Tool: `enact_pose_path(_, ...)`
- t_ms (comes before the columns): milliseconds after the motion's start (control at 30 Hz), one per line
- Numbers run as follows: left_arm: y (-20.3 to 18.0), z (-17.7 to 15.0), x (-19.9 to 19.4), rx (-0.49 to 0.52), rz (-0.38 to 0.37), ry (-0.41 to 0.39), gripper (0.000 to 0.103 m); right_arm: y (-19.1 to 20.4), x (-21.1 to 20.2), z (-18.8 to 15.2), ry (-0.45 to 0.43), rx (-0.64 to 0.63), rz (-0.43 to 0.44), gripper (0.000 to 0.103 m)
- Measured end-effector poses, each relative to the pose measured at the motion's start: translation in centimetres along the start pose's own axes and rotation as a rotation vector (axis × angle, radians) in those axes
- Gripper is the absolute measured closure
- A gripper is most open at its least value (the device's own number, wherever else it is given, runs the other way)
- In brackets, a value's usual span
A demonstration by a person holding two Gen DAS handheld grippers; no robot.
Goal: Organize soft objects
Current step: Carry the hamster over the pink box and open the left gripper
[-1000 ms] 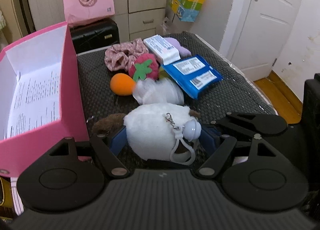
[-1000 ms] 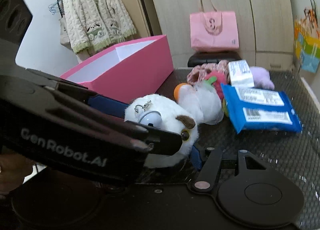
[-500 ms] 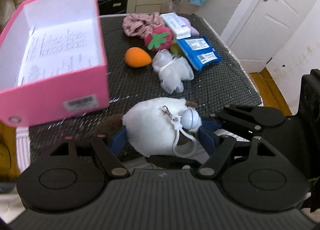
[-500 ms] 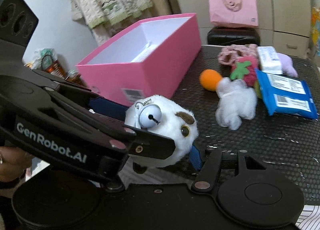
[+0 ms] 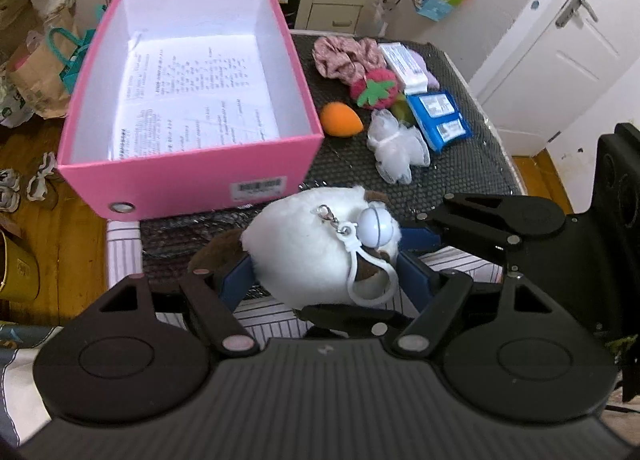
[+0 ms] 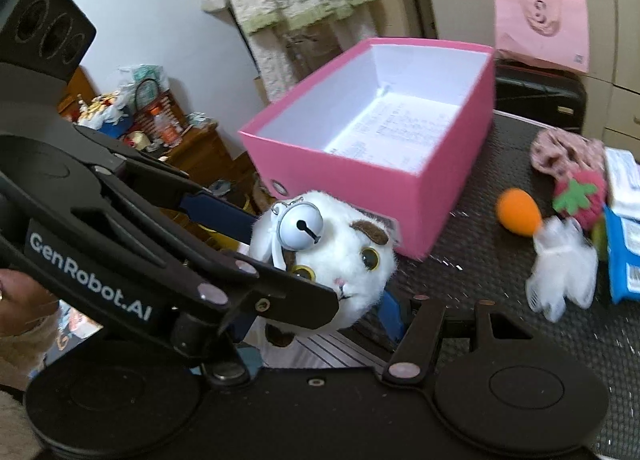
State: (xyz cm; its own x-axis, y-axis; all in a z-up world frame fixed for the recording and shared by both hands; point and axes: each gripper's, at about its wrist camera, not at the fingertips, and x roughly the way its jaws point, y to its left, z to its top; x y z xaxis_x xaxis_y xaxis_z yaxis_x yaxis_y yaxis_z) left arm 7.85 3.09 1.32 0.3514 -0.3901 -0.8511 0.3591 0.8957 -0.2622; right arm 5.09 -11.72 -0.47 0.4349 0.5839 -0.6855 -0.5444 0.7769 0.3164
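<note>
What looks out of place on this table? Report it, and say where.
The pink box juts well past the table's left edge, so part of it hangs over the floor and it could tip when loaded. The plush cat held in the left tongs looks fine.

White plush [image 5: 304, 248] with brown patches, pink box [image 5: 192, 180], orange sponge [image 5: 340, 120], blue packs [image 5: 438, 120], black-mesh tabletop [image 5: 460, 168].

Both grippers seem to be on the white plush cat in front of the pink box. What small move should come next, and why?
Probably carry the white plush cat forward and up over the near wall of the pink box. The left gripper and right gripper both clamp it, it hangs just short of that wall, and the box is open with only printed paper inside.
</note>
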Motion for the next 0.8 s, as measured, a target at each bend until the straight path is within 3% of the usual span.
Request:
enact_pose_path(333, 3.0, 3.2, -2.4, -0.031, -0.023, -0.110, 0.027, -0.1, 1.1, 5.7, -0.047, -0.051, 0.004, 0.037)
enact_pose_path(500, 4.9, 6.0, -2.7, -0.051, -0.054, -0.190, 0.027, -0.9, 1.3, 8.9, -0.111, -0.092, -0.024, 0.037)
enact_pose_path(633, 6.5, 8.7, -1.9, -0.078, -0.089, -0.238, 0.027, -2.3, 1.7, 11.7, -0.161, -0.126, -0.039, 0.037)
enact_pose_path(800, 8.5, 13.3, 1.1, -0.128, -0.133, -0.241, 0.027, -4.9, 3.7, 15.0, -0.202, -0.179, -0.089, 0.037)
